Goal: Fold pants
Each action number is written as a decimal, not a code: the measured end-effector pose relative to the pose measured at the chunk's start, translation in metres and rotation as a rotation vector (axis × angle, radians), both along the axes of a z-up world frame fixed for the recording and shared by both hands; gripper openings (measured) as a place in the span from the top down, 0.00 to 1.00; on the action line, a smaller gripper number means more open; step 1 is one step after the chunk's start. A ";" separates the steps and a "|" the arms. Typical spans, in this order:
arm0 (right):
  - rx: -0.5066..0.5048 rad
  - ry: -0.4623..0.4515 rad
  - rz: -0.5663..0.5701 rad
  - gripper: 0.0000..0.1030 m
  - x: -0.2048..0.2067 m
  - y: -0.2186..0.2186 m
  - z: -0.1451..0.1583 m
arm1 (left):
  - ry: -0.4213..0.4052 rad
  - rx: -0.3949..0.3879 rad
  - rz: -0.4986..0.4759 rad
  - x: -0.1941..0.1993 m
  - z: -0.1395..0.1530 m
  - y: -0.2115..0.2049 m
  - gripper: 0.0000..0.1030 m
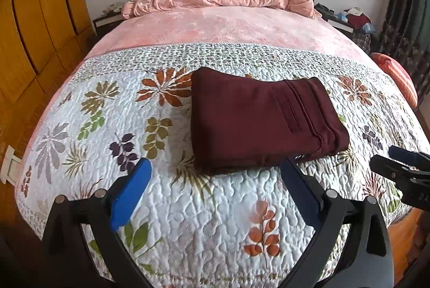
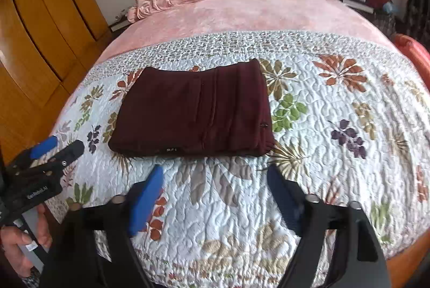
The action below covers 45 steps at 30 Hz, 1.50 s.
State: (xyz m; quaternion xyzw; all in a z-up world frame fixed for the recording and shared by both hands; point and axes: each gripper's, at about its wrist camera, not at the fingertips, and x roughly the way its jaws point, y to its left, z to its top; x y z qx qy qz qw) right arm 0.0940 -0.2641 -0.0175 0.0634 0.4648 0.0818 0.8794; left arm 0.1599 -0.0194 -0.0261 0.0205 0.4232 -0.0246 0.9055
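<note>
Quilted bedspread [image 1: 215, 220] holds folded pants [image 1: 263, 118] just beyond both grippers' wide-open, empty fingers [image 1: 131, 194].

Maroon pants [image 1: 258, 121] lie folded, seemingly neatly, on the quilt [image 1: 215, 207].

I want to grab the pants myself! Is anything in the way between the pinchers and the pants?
No. Only bare flowered quilt lies between the open left gripper and the folded maroon pants. The open right gripper also has nothing in front of it.

Black tongs [image 1: 215, 167] with blue pads [image 1: 130, 195], silver screws.
</note>
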 end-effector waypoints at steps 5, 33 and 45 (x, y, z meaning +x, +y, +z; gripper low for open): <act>-0.032 -0.019 -0.005 0.10 -0.012 0.005 0.012 | 0.011 0.007 0.030 -0.012 0.002 0.009 0.05; 0.004 -0.009 0.027 0.04 -0.039 0.014 0.017 | -0.008 -0.004 0.056 -0.044 0.017 0.027 0.05; 0.003 0.003 0.032 0.04 -0.038 0.015 0.012 | -0.006 -0.003 0.047 -0.046 0.017 0.024 0.05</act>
